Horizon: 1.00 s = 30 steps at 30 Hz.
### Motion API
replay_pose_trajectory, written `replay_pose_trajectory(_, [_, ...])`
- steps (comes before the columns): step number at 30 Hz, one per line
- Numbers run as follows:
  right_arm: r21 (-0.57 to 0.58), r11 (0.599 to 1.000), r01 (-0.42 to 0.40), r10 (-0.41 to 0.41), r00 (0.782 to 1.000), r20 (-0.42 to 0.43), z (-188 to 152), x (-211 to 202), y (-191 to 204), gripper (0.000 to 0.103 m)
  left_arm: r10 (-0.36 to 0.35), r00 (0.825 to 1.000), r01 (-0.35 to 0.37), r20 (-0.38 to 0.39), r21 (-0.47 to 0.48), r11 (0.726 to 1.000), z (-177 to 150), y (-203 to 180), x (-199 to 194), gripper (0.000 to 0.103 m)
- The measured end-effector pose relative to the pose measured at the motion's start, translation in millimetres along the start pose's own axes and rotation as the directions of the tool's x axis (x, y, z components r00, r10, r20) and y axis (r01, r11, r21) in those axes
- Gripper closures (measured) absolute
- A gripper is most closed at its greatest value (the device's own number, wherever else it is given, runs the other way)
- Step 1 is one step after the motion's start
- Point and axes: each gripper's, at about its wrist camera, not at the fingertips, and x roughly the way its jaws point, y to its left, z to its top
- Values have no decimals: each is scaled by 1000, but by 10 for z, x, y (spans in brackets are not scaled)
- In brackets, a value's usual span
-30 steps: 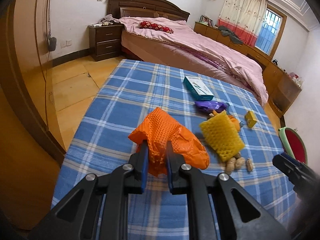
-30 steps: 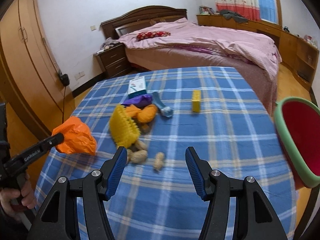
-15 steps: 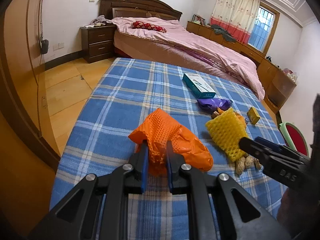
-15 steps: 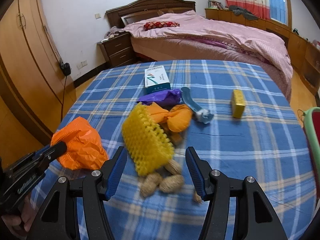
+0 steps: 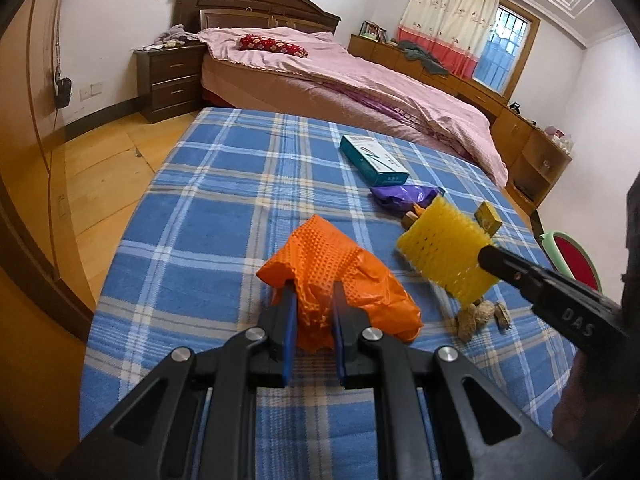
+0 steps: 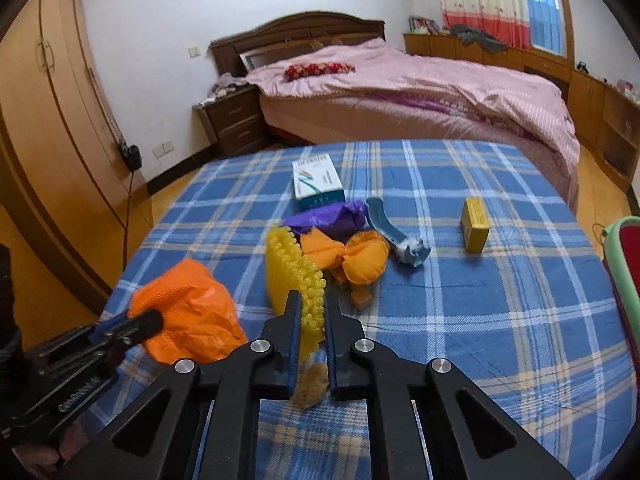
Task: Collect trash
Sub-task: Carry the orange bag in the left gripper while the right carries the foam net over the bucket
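Trash lies scattered on the blue plaid surface (image 6: 460, 320), and we now have two pieces of it in hand. Our right tool (image 6: 311, 320) has just been closing, and its jaws now pinch the lower edge of the yellow foam net (image 6: 294, 276), where half a second ago they stood wide with the net between them. Our left tool (image 5: 313, 300) stays clenched on the orange bag (image 5: 340, 280), as before. We judge the net secured, so it can likely go into the bag next. Left on the surface are the peanuts (image 5: 478, 316) just beneath the net, the purple wrapper (image 6: 332, 218), the orange net (image 6: 352, 256), the blue tube (image 6: 394, 232), the teal box (image 6: 318, 180) and the small yellow box (image 6: 475, 224).
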Motion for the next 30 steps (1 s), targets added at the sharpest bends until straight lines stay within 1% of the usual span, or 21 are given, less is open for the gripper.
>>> replay_pose_trajectory(7, [-1,1000,-23,23,998,58,27,-341,1,93,4,999,-4,32,-3,1000,6,-84,-170,88])
replay_pose_trajectory(14, [7,999,-33,33,995,93,3,-634,-110,93,1,998,-1,56,3,1000,27,-260,-370,88])
replay_pose_trajectory(21, [38,999,-9,4,992,125,-36,-902,-317,93,-13,996,12,83,19,1000,51,-452,-555,88])
replay_pose_trajectory(30, [89,996,31,-46,983,179,-104,-1283,-648,93,-57,993,52,102,51,997,112,-769,-706,88])
